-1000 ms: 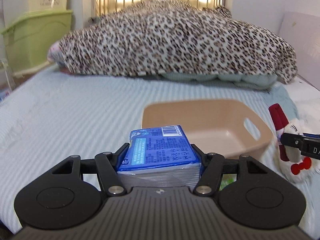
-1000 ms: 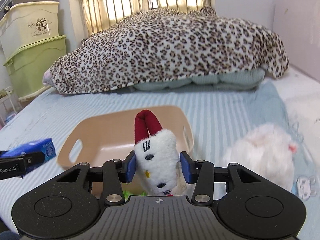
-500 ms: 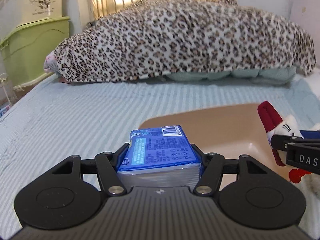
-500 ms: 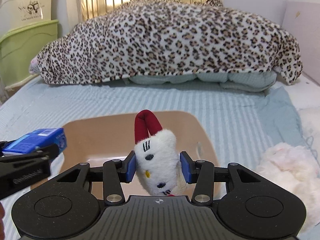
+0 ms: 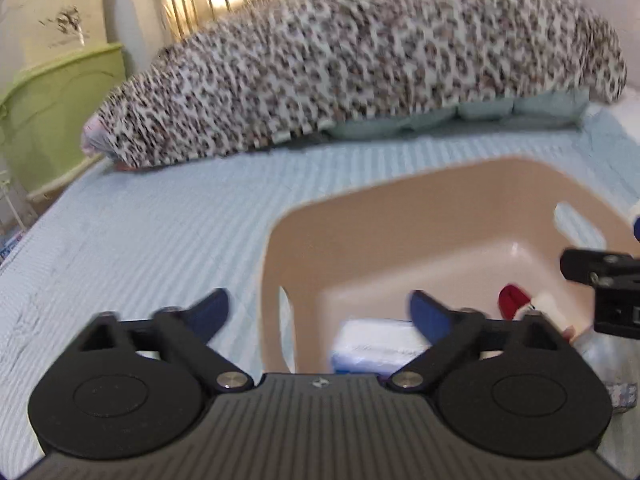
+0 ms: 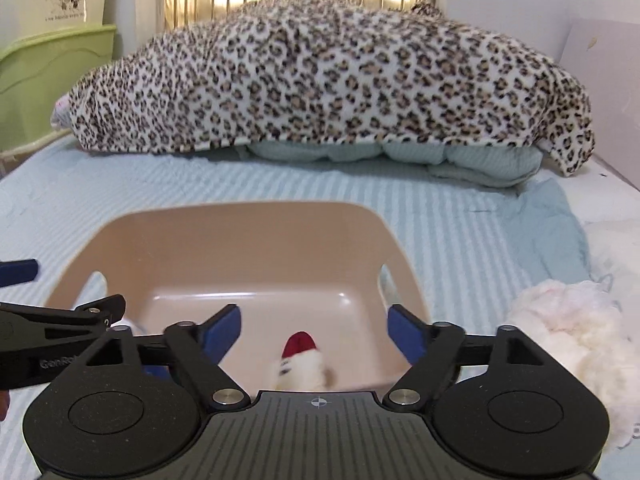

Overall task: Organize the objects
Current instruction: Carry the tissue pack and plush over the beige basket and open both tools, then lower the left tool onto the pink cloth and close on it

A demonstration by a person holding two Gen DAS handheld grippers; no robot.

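The left gripper (image 5: 320, 310) is spread wide and holds nothing, poised above the near left corner of the tan bin (image 5: 400, 200); below it the blue-and-white pack (image 5: 376, 346) lies on the bin floor, blurred. The right gripper (image 6: 314, 330) is likewise released, its blue pads (image 6: 222, 330) apart over the bin (image 6: 248, 216), and the white plush (image 6: 302, 366) with its red bow sits in the bin under them. On the striped sheet (image 6: 460, 240) right of the bin lies a fluffy white toy (image 6: 568, 320), well short of the leopard blanket (image 6: 320, 76).
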